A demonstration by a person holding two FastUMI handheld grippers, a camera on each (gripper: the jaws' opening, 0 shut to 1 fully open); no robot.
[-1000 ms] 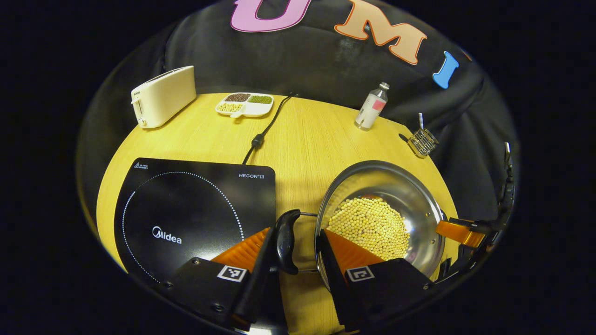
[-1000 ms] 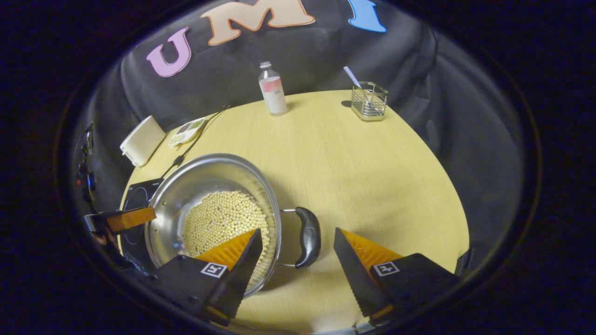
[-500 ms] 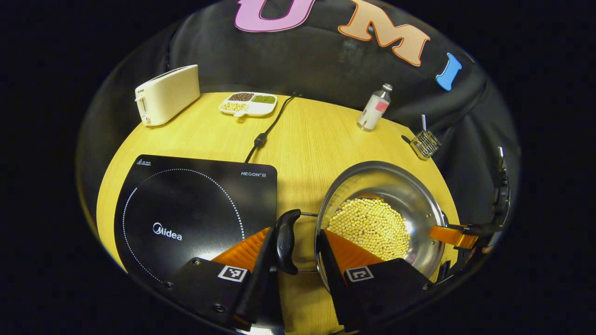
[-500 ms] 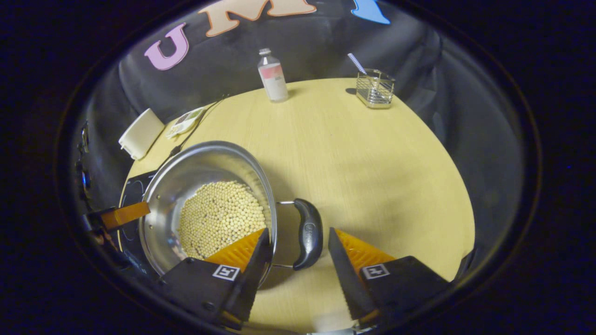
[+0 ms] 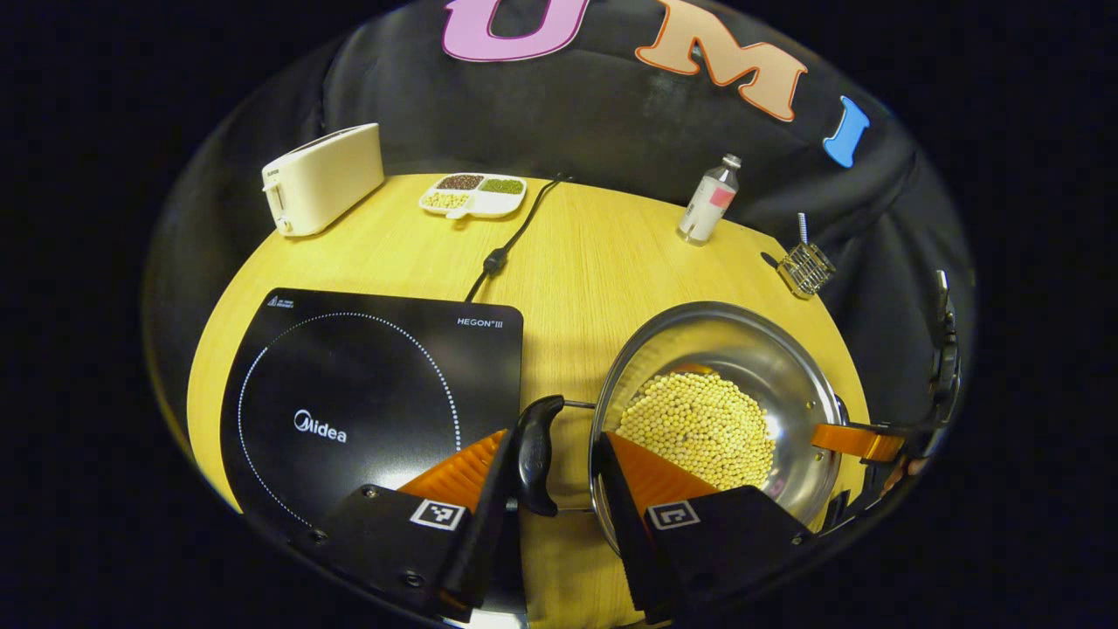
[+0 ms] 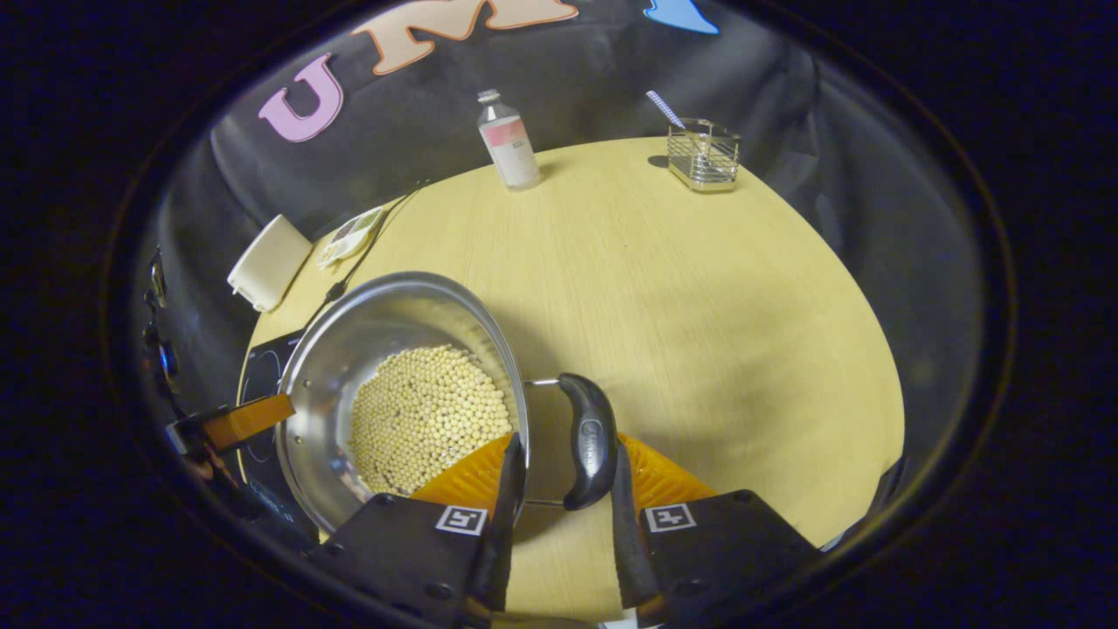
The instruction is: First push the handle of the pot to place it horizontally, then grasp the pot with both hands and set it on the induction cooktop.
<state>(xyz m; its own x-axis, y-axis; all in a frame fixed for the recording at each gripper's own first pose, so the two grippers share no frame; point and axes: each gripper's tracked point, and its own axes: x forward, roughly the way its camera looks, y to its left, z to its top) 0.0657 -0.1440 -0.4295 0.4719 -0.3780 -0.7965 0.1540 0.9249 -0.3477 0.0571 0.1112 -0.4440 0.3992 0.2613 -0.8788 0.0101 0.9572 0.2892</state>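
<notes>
Both black loop handles lie horizontal, so the push looks done. The round steel pot of pale beans [image 5: 712, 411] sits on the yellow wooden bench [image 5: 594, 253], at three o'clock from the black induction cooktop [image 5: 349, 402]. Left tongs [image 5: 550, 472] bracket one handle [image 5: 533, 450], not visibly clamped; right tongs [image 6: 559, 489] have nearly pinched the other [image 6: 590, 437]. Lifting across remains.

Wooden table [image 5: 576, 262] carries cooktop [image 5: 367, 393], toaster [image 5: 323, 177], bottle [image 5: 707, 201].

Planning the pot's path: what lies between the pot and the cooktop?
In the left gripper view, bare table and the pot's own handle, straddled by the left gripper, beside the cooktop.
</notes>
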